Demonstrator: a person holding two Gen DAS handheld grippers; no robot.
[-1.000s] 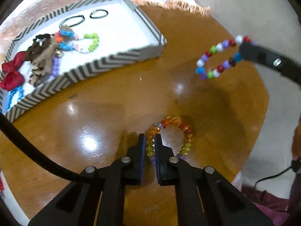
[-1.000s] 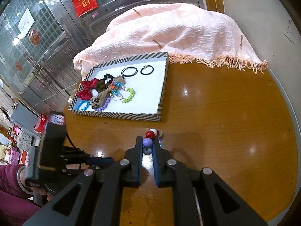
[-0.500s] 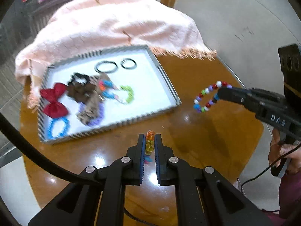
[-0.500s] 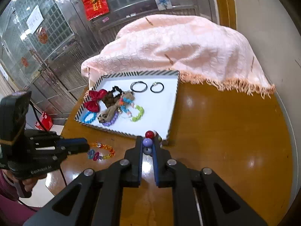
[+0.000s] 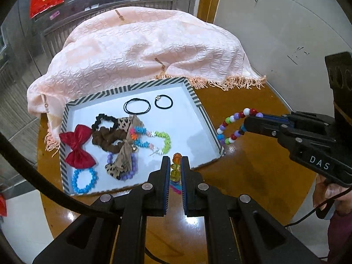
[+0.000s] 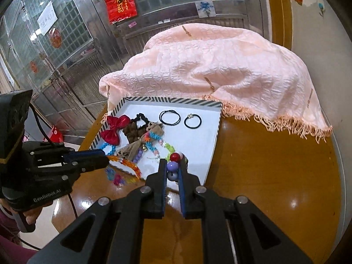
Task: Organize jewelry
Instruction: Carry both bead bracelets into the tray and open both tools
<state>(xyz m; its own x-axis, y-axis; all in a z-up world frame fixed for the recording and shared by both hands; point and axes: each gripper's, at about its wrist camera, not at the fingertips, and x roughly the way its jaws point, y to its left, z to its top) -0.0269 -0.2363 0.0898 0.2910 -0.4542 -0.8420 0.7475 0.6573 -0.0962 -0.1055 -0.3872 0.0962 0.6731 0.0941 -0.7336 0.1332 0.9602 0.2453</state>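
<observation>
Both claws are carrying a bracelet toward the striped tray (image 5: 206, 118), so the step in hand looks like the transfer from worktop (image 5: 253, 176) to tray. The left claw (image 5: 175, 167) is clamped shut on a bracelet of clear amber, yellow and pink beads (image 5: 176, 169); from its own camera only a short run of beads shows between the pads, while the right wrist view shows the rest of the loop (image 6: 125, 165) dangling below the claw tip, clear of the worktop and just short of the tray's near wall. The right claw (image 6: 172, 169) is closed on a bracelet of round opaque beads (image 6: 172, 167), red, white, purple and blue; in the left wrist view that loop (image 5: 233, 127) hangs off the claw tip just outside the tray's right wall.

Ahead of the left claw, inside the tray, lie a red bow (image 5: 77, 147), a brown scrunchie (image 5: 107, 138), a blue bead bracelet (image 5: 84, 180), a purple one, a green-and-blue one and two black hair ties (image 5: 137, 106). The clearest bare floor is ahead and to the right of the left claw, toward the tray's far right corner. A peach cloth (image 5: 143, 50) lies beyond the tray.

The next move, as I judge it, calls for carrying each loop over the tray wall, lowering it onto bare floor away from the pile, then opening the jaws. A dangling loop could snag on the wall.
</observation>
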